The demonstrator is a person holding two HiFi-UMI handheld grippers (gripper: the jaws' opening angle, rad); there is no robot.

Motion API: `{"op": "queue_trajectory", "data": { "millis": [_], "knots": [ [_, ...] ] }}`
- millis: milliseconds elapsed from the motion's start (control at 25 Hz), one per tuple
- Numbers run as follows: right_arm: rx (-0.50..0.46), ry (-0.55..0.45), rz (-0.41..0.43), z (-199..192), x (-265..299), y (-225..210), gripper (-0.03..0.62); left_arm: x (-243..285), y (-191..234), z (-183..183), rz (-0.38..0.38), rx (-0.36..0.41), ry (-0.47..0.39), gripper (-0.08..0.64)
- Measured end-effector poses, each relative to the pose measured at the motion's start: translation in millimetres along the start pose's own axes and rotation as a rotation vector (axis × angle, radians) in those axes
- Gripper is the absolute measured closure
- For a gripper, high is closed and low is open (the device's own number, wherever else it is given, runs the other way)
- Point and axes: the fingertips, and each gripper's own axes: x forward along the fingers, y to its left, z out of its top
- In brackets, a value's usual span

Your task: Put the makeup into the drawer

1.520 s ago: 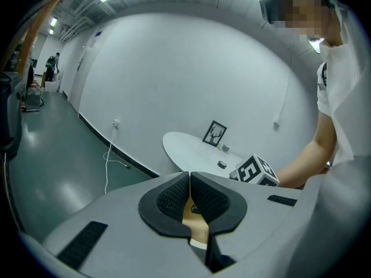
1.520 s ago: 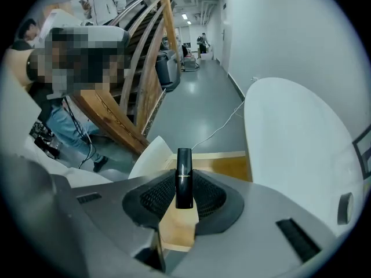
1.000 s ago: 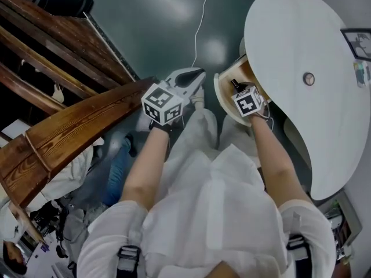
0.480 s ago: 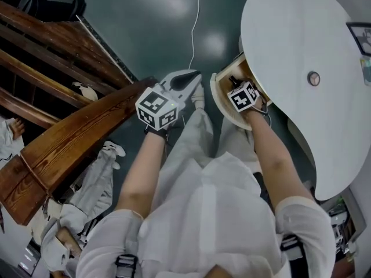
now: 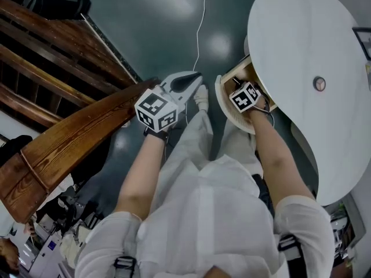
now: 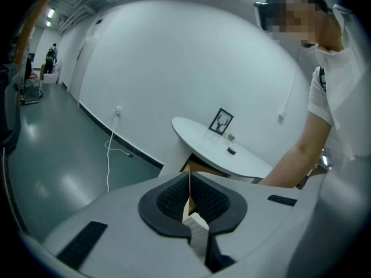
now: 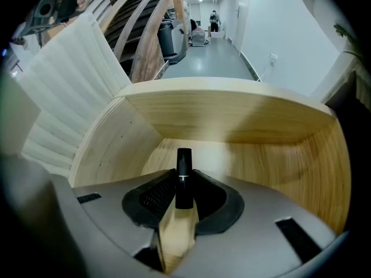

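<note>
A slim black makeup tube [image 7: 184, 177] stands upright between the jaws of my right gripper [image 7: 184, 193], which is shut on it. That gripper points steeply down into the open wooden drawer [image 7: 249, 155], with the tube above the drawer's floor. From the head view, the right gripper [image 5: 238, 87] hangs inside the curved drawer [image 5: 226, 106] under the white table's edge, the tube [image 5: 236, 83] poking out ahead of it. My left gripper [image 5: 186, 84] hovers over the floor left of the drawer, shut with nothing in it [image 6: 189, 204].
The white rounded table [image 5: 301, 51] covers the drawer's back, with a small round thing [image 5: 319, 84] and a framed picture [image 6: 221, 121] on it. A long wooden beam [image 5: 75, 132] runs at left. A white cable [image 5: 200, 28] trails across the green floor.
My right gripper has sunk a little deeper into the drawer with the tube still held. The left gripper has barely shifted.
</note>
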Motion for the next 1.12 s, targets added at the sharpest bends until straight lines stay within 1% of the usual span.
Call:
{"op": "queue_trajectory", "data": {
  "millis": [400, 640, 840, 1120],
  "knots": [
    [0.02, -0.019, -0.005, 4.7, -5.4, 2.2, 0.495, -5.9, -5.2, -1.8, -0.011, -0.001, -0.007, 0.541],
    [0.043, -0.043, -0.006, 11.7, -21.5, 4.3, 0.494, -9.7, -6.4, -1.3, -0.017, 0.003, 0.0, 0.541],
    [0.08, -0.075, -0.019, 18.6, -45.1, 1.0, 0.494, -9.0, -10.1, 11.1, -0.033, 0.023, -0.009, 0.541],
    [0.095, -0.091, -0.023, 19.9, -76.4, 10.6, 0.494, -5.7, -23.3, 26.4, -0.063, 0.044, -0.005, 0.541]
  ]
}}
